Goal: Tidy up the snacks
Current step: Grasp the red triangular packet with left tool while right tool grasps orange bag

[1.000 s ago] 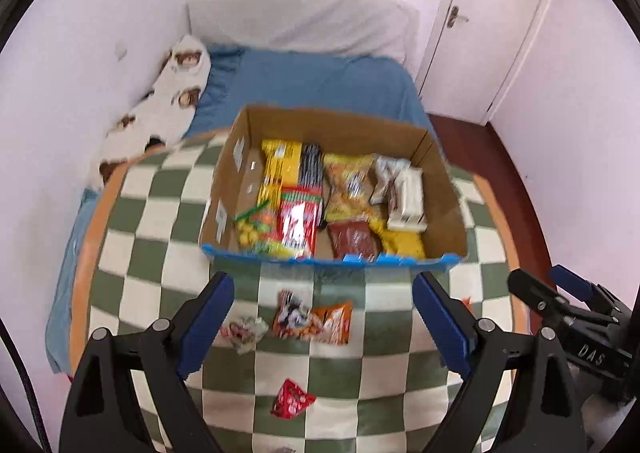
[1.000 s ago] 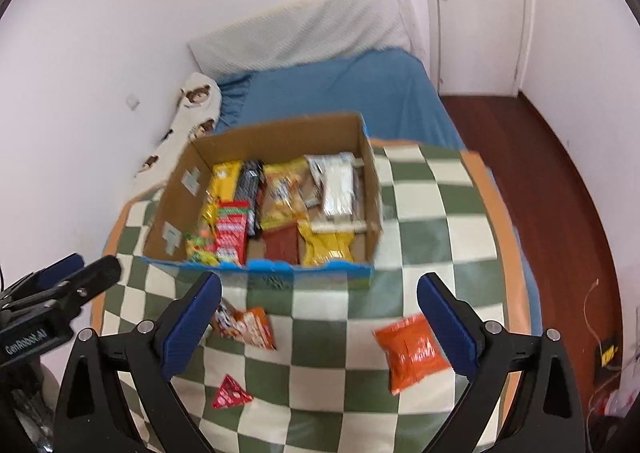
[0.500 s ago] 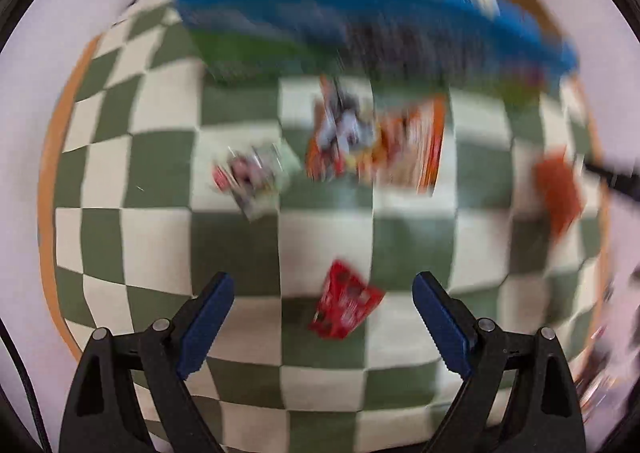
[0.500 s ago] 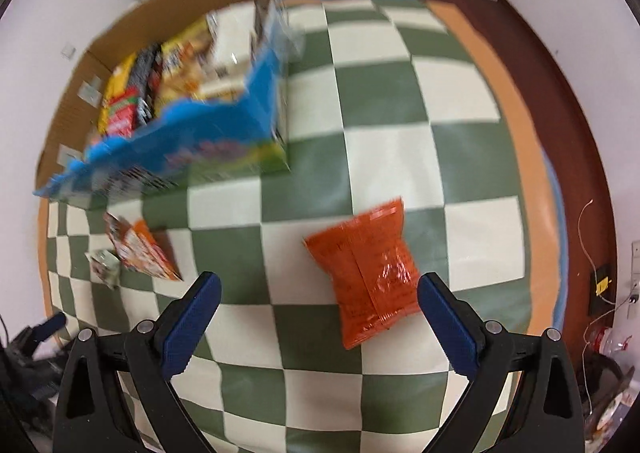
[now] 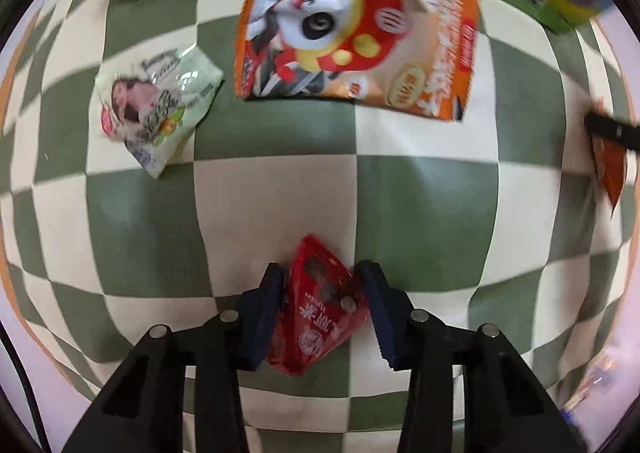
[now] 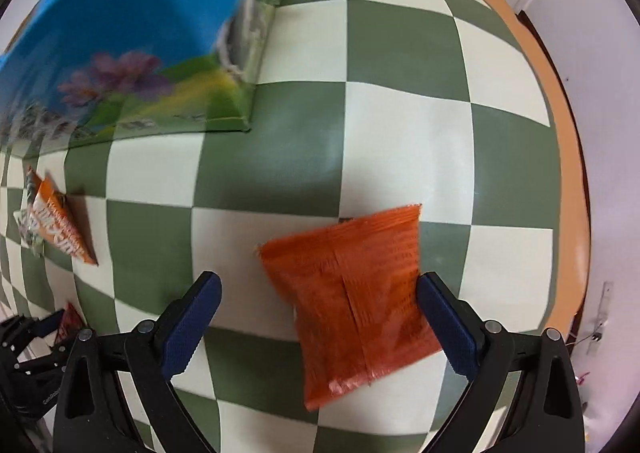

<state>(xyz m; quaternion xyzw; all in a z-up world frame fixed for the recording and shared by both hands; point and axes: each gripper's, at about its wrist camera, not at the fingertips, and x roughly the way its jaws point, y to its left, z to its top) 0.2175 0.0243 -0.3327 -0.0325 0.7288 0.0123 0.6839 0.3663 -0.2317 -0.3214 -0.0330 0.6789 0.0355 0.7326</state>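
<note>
Box [image 6: 132, 53] seen only from outside: blue printed wall with a purple flower and green grass, cardboard rim at top, contents hidden from both views. Stood on the table [image 6: 400, 101], covered in a smooth green-and-cream checkered cloth with an orange border.

Left claw [image 5: 320, 285] closed down around the small red packet [image 5: 318, 309], both blue ribbed pads touching its sides; whether truly clamped, could not tell for sure through the blur. Glossy red, triangular, white lettering, lying flat on the cloth near the table's front edge.

Beyond it, well apart: orange panda bag [image 5: 356, 33], flat and rectangular, shiny foil, its top edge just beside the box's wall. To its left, pale green pouch [image 5: 156, 109], crinkled and tilted, with a dark picture on the front.

Right claw [image 6: 320, 301] spread wide, straddled the plain orange pouch [image 6: 352, 301]: right pad touching the pouch's edge, left pad well clear. Pouch lay back side up, centre seam visible, puffy and wrinkled, resting on the cloth well apart from the box's corner.
</note>
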